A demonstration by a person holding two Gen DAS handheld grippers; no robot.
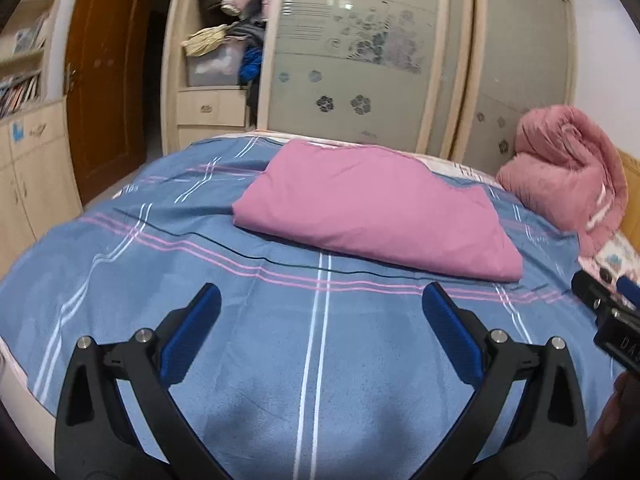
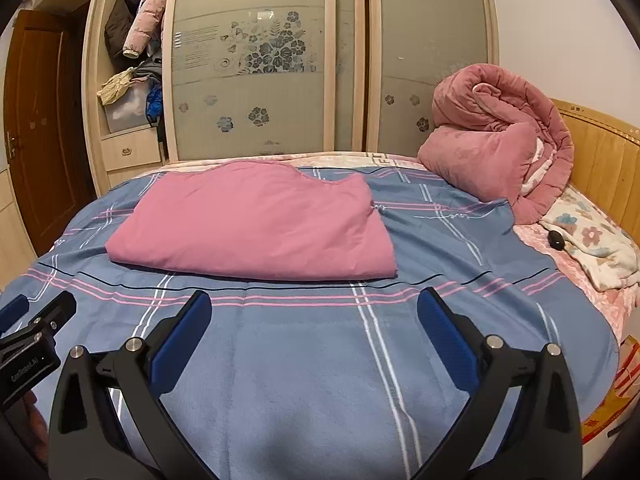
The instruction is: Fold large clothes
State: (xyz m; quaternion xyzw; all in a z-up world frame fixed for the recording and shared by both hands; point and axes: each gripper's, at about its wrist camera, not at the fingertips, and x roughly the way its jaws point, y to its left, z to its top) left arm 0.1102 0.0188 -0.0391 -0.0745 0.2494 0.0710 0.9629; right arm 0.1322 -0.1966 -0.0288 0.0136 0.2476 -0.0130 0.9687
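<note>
Pink cloth [image 2: 256, 226] lies folded flat mid-bed toward the far edge, seemingly done; left tongs [image 1: 320, 316] and right tongs [image 2: 314, 316] hover released, holding nothing, over the bed's [image 2: 304, 380] near edge

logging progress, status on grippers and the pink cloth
Left gripper open, empty. Right gripper open, empty. Pink cloth folded flat on blue bedspread, untouched. Nothing in the way.
</note>
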